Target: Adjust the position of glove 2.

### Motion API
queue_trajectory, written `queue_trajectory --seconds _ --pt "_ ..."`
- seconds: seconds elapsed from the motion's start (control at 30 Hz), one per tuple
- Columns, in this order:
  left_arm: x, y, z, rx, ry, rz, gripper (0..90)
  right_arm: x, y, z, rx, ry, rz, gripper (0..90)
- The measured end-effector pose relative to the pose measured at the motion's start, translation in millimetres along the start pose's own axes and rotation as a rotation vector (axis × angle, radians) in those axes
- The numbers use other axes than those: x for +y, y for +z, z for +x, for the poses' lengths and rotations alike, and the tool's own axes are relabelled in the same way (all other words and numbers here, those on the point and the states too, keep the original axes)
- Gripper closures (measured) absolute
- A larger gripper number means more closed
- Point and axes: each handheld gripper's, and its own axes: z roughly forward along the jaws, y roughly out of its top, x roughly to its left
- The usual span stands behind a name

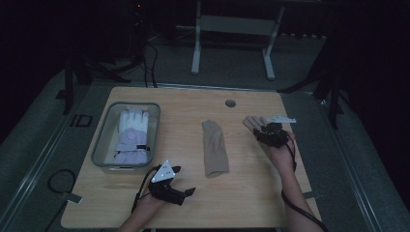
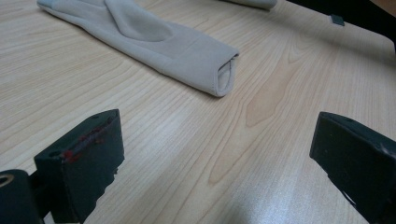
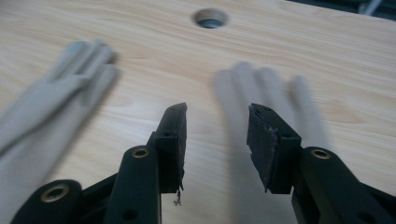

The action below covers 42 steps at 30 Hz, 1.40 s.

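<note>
A beige glove [image 1: 215,147] lies flat mid-table, cuff toward me; the left gripper view shows its open cuff [image 2: 201,56] ahead of the jaws. A second beige glove [image 1: 250,123] lies at the right, fingers pointing away. My right gripper [image 1: 259,131] hovers over it, open, with the blurred glove [image 3: 275,88] showing between and beyond the jaws [image 3: 217,135]. My left gripper [image 1: 184,180] rests near the front edge, open wide [image 2: 217,154], with only bare wood between its jaws. The middle glove [image 3: 51,107] appears at the left of the right gripper view.
A clear plastic bin [image 1: 101,145] at the left holds a white and lavender glove [image 1: 133,133]. A round cable hole [image 1: 230,103] sits near the table's far edge. Table legs and cables stand on the floor beyond.
</note>
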Motion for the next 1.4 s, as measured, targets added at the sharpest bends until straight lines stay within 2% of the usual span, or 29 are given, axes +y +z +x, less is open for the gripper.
queue_trajectory --seconds 0.03,0.1,0.13,0.23,0.27,0.33,0.47,0.6,0.67,0.7,0.73,0.8,0.87,0.93,1.0,1.03,1.1,1.17,1.23,1.3,1.37,1.4 --pt "-0.3 -0.3 0.0 0.0 0.001 -0.001 2.9 0.0 -0.1 -7.6 -0.007 0.008 0.004 57.4" --pt "-0.4 -0.4 0.1 0.006 0.007 0.005 2.9 -0.2 0.0 -13.1 -0.014 0.007 0.008 57.4" --pt "-0.4 -0.4 0.2 0.008 0.009 0.003 2.9 -2.0 0.2 -25.4 -0.017 -0.007 0.024 57.1" --pt "0.2 -0.9 0.1 0.003 0.007 -0.006 2.9 -8.4 2.1 -39.9 -0.008 -0.016 0.052 54.9" --pt "0.2 -0.9 0.1 0.003 0.007 -0.006 2.9 -8.4 2.1 -39.9 -0.008 -0.016 0.052 54.9" --pt "-0.1 -0.1 0.3 0.001 0.005 -0.005 2.9 -19.5 9.1 -51.7 0.006 -0.032 0.086 51.8" --pt "-0.2 0.4 0.9 0.0 0.001 -0.005 2.9 -30.8 20.9 -55.0 0.029 -0.036 0.109 46.7" --pt "-0.6 0.8 1.2 0.002 -0.002 0.0 2.9 -39.7 31.4 -53.3 0.058 -0.031 0.096 47.7" --pt "-0.8 0.9 1.1 0.002 -0.001 0.0 2.9 -40.9 31.6 -53.0 0.053 -0.029 0.084 49.9" --pt "-0.9 1.2 1.1 0.003 -0.001 0.001 2.9 -41.8 31.5 -52.3 0.048 -0.016 0.076 53.1" --pt "-1.0 1.4 1.2 0.004 0.0 0.002 2.9 -42.9 29.7 -49.5 0.023 -0.014 0.071 68.5" --pt "-1.0 1.7 1.4 0.006 0.0 0.005 2.9 -44.7 28.2 -46.4 0.004 0.006 0.062 74.7" --pt "-0.9 1.5 1.4 0.006 -0.002 0.003 2.9 -46.0 26.2 -42.7 -0.006 0.049 0.056 77.9" --pt "-0.6 1.2 1.1 0.006 -0.003 0.002 2.9 -45.3 21.4 -38.5 -0.032 0.107 0.048 79.1" --pt "-0.4 1.1 0.9 0.007 -0.002 0.0 2.9 -43.9 13.8 -32.1 -0.078 0.147 0.037 79.4" --pt "-0.2 1.2 0.8 0.007 -0.002 0.0 2.9 -42.9 9.3 -28.8 -0.082 0.17 0.033 79.4" --pt "0.0 1.3 0.3 0.008 -0.002 0.0 2.9 -42.3 4.2 -25.2 -0.098 0.184 0.023 79.4" --pt "0.3 1.3 -0.3 0.008 0.004 0.002 2.9 -40.5 -10.9 -12.8 -0.158 0.19 0.015 79.4" --pt "0.6 1.2 -1.3 0.01 0.01 0.004 2.9 -41.6 -21.3 -7.0 -0.167 0.225 0.004 79.4" --pt "1.0 1.3 -2.0 0.011 0.012 0.005 2.9 -44.1 -30.7 -0.2 -0.199 0.23 0.002 79.4" --pt "1.5 1.7 -2.4 0.011 0.017 0.006 2.9 -48.5 -38.3 4.2 -0.203 0.273 -0.004 79.4" --pt "1.9 1.6 -3.0 0.012 0.023 0.009 2.9 -50.9 -40.8 6.3 -0.212 0.278 0.001 79.4"
